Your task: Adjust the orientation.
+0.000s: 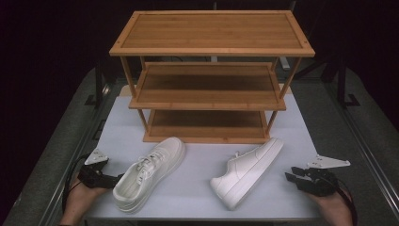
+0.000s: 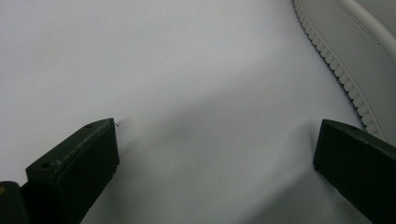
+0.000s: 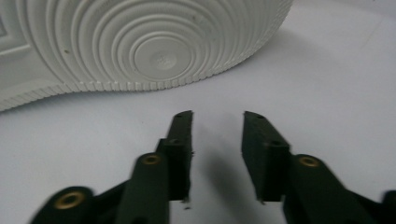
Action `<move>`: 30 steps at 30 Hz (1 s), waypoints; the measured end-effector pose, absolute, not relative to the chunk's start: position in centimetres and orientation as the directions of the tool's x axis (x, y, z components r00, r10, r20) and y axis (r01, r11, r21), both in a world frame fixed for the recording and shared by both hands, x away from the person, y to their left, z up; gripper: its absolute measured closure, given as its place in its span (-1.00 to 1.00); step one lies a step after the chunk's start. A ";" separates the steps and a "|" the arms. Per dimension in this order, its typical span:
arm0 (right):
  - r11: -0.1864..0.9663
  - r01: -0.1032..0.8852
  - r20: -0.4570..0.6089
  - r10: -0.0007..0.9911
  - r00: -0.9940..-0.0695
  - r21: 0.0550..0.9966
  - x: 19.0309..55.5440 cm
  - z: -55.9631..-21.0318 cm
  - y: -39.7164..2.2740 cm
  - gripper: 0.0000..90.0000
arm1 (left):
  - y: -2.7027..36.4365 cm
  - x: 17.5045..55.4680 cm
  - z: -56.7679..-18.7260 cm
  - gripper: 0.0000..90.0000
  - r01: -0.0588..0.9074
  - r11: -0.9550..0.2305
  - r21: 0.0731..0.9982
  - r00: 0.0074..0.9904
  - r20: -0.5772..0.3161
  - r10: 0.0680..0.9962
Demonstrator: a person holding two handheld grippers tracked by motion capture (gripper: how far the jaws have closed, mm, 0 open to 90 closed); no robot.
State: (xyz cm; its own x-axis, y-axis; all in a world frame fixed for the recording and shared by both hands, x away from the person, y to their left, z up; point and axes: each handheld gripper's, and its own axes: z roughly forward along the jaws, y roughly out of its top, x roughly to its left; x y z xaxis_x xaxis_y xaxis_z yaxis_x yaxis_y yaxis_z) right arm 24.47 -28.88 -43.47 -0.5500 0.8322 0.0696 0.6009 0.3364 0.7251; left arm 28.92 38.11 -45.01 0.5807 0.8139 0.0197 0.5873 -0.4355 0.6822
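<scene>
Two white sneakers lie on the white tabletop (image 1: 197,200) in front of a wooden rack. The left sneaker (image 1: 149,173) stands upright, toe toward the rack. The right sneaker (image 1: 247,172) lies tipped on its side. My left gripper (image 1: 113,180) rests just left of the left sneaker's heel; in the left gripper view its jaws (image 2: 218,123) stand wide open over bare table, the sneaker's ribbed sole edge (image 2: 355,51) at upper right. My right gripper (image 1: 291,178) sits right of the right sneaker. Its jaws (image 3: 218,114) are narrowly parted with nothing between them, facing the ringed sole (image 3: 159,46).
A three-shelf bamboo rack (image 1: 211,84) stands at the back of the table, all shelves bare. The table's front edge runs just below the sneakers. Dark grey floor and metal rails flank the table on both sides.
</scene>
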 end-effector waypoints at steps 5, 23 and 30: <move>0.329 0.592 0.085 0.822 -0.563 0.736 24.5 -41.7 -29.2 0.99 | 38.1 28.9 -45.0 -1.00 0.588 -0.432 0.684 0.580 0.016 0.815; 0.308 0.512 0.140 0.736 -0.663 0.802 26.6 -35.2 -26.8 0.99 | 38.1 28.9 -45.0 -1.00 0.589 -0.432 0.684 0.579 0.016 0.815; 0.329 0.499 0.132 0.716 -0.685 0.802 27.6 -34.9 -25.1 1.00 | 38.1 28.9 -45.0 -1.00 0.589 -0.431 0.683 0.580 0.015 0.815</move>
